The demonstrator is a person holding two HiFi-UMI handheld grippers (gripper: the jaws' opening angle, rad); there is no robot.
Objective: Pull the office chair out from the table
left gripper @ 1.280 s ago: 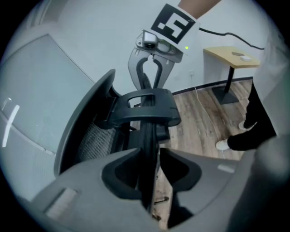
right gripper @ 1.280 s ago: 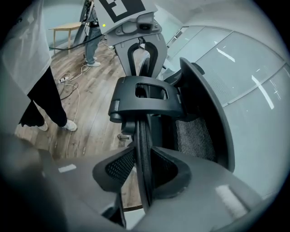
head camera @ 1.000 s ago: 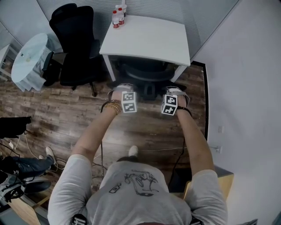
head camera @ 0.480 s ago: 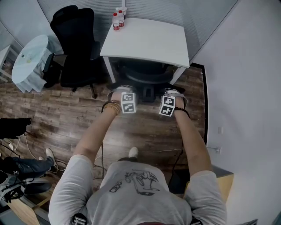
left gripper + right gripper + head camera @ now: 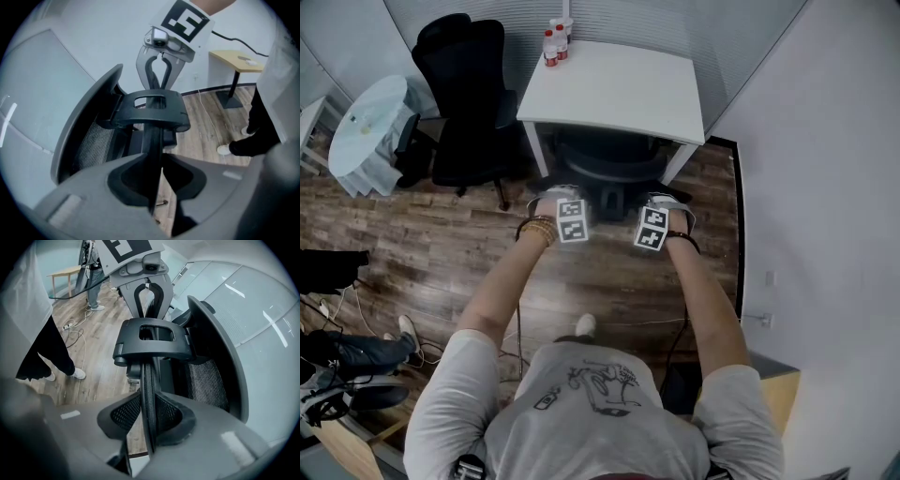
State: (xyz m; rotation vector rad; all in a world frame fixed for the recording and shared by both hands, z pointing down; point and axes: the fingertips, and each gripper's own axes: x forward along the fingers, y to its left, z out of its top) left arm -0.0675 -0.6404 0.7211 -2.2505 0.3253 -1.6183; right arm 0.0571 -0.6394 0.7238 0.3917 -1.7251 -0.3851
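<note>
A black office chair (image 5: 609,157) is tucked under the white table (image 5: 619,89), with its backrest top toward me. My left gripper (image 5: 564,192) clamps the thin upper edge of the backrest (image 5: 154,154), which runs between its jaws (image 5: 157,180). My right gripper (image 5: 664,199) is closing on the same mesh edge (image 5: 149,380), and its pads (image 5: 161,420) press on it. Each gripper view shows the other gripper across the chair's black bracket (image 5: 152,110): the right gripper (image 5: 158,70) and the left gripper (image 5: 149,296).
A second black chair (image 5: 464,94) stands left of the table, beside a pale round table (image 5: 366,127). Small bottles (image 5: 553,42) sit on the white table's far corner. A wall (image 5: 825,187) runs along the right. Cables lie on the wooden floor (image 5: 441,244).
The right gripper has drifted a little left in the head view, closer to the left gripper. Both keep their hold on the backrest, and the chair has barely shifted.
</note>
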